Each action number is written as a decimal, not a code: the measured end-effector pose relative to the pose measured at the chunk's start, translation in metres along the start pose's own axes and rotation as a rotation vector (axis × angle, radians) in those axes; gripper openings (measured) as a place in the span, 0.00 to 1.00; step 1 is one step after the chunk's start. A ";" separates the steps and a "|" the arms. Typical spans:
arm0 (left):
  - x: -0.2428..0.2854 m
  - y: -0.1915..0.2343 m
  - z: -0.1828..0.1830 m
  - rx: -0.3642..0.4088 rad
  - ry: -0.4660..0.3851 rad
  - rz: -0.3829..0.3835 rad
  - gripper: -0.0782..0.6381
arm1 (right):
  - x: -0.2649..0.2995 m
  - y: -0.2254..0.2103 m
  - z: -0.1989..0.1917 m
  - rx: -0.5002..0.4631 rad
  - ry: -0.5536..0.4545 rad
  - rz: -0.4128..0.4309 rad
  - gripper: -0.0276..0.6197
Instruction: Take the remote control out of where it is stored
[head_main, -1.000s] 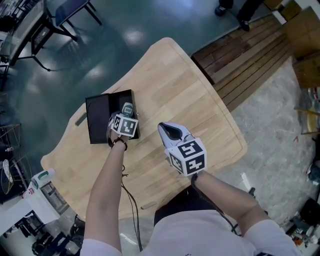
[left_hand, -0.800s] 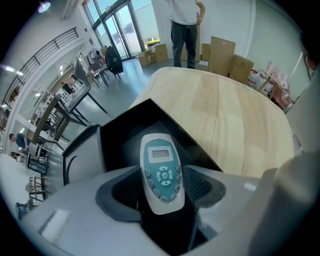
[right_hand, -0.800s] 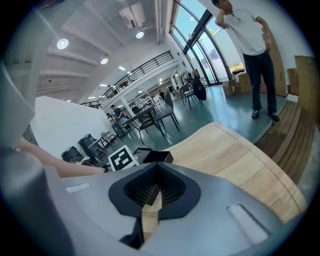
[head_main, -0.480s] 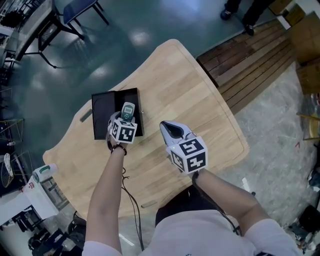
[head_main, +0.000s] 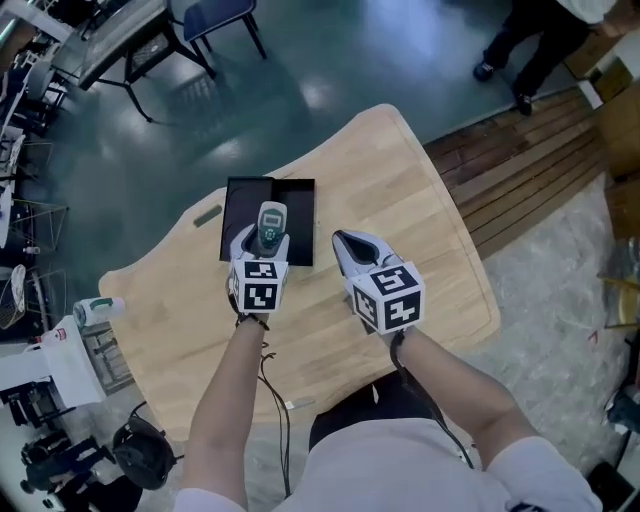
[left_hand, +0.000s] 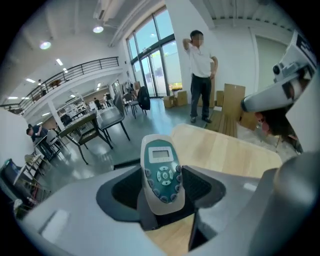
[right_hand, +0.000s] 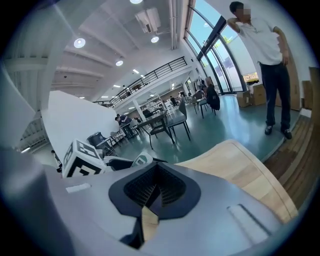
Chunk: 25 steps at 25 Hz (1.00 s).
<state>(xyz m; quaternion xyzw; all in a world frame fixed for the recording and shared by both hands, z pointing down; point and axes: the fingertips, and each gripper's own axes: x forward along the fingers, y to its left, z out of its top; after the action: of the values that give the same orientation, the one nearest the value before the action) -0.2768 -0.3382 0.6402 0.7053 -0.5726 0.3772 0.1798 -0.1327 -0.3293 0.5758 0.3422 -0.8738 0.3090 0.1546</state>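
Note:
A white and teal remote control (head_main: 270, 226) (left_hand: 161, 172) stands upright between the jaws of my left gripper (head_main: 262, 243) (left_hand: 162, 192), which is shut on it, held above the near edge of an open black box (head_main: 268, 207). The remote also peeks out in the right gripper view (right_hand: 141, 159), beside the left gripper's marker cube (right_hand: 80, 160). My right gripper (head_main: 352, 250) (right_hand: 150, 200) hovers just right of the box over the wooden table (head_main: 400, 200), its jaws shut with nothing between them.
A bottle (head_main: 98, 310) and white gear sit at the table's left edge. A small slot (head_main: 208, 215) lies left of the box. A chair (head_main: 215, 15) stands beyond the table. A person (right_hand: 267, 65) stands on the far side near wooden decking (head_main: 530, 190).
My left gripper has lifted the remote up out of the black box and drawn it toward me. The head view has shifted, and the right gripper moved only slightly.

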 end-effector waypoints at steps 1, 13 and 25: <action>-0.016 0.004 0.006 -0.023 -0.027 0.011 0.47 | -0.001 0.008 0.006 -0.011 -0.006 0.007 0.09; -0.205 0.031 0.040 -0.262 -0.278 0.155 0.47 | -0.017 0.119 0.061 -0.172 -0.059 0.141 0.09; -0.279 0.050 0.020 -0.367 -0.380 0.227 0.47 | -0.019 0.188 0.064 -0.306 -0.066 0.208 0.08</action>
<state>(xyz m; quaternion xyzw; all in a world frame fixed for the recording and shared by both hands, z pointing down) -0.3338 -0.1788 0.4122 0.6505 -0.7300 0.1457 0.1507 -0.2534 -0.2526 0.4361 0.2322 -0.9459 0.1756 0.1434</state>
